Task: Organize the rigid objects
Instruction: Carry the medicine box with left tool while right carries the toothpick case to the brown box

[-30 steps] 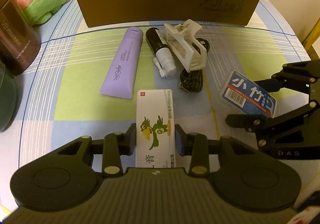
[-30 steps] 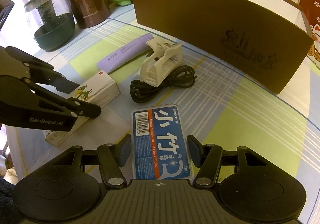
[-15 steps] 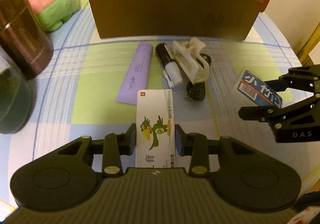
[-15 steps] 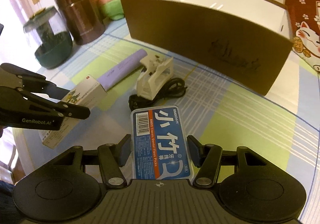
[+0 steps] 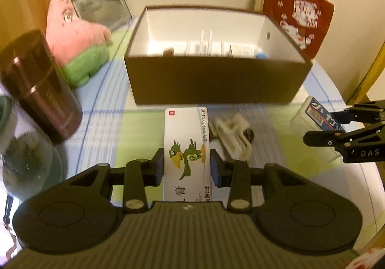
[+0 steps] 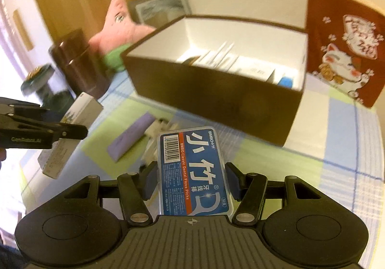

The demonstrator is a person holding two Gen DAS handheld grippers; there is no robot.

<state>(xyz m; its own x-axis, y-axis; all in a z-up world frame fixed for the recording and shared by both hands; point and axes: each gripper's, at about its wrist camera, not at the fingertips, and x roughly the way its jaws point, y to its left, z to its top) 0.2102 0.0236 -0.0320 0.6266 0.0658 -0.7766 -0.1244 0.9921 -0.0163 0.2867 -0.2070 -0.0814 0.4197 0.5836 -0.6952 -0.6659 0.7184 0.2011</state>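
Observation:
My left gripper (image 5: pixel 187 168) is shut on a white ointment box with a green parrot (image 5: pixel 186 148), held in the air in front of the brown storage box (image 5: pixel 216 81). My right gripper (image 6: pixel 191 181) is shut on a blue dental floss pick case (image 6: pixel 192 168), also lifted. The same case (image 5: pixel 317 116) shows at the right of the left wrist view, and the ointment box (image 6: pixel 72 132) at the left of the right wrist view. The storage box (image 6: pixel 216 98) is open on top, white inside, with several items in it.
On the checked tablecloth below lie a purple tube (image 6: pixel 131 139), a white clip (image 5: pixel 232 134) and a black cable (image 5: pixel 249 134). A brown canister (image 5: pixel 41 86), a glass jar (image 5: pixel 24 160), a pink plush toy (image 5: pixel 72 40) and a red cat-print cushion (image 6: pixel 344 57) stand around.
Both grippers rose with their boxes and tilted up. The storage box's inside now shows, and the items on the table dropped lower and partly out of sight.

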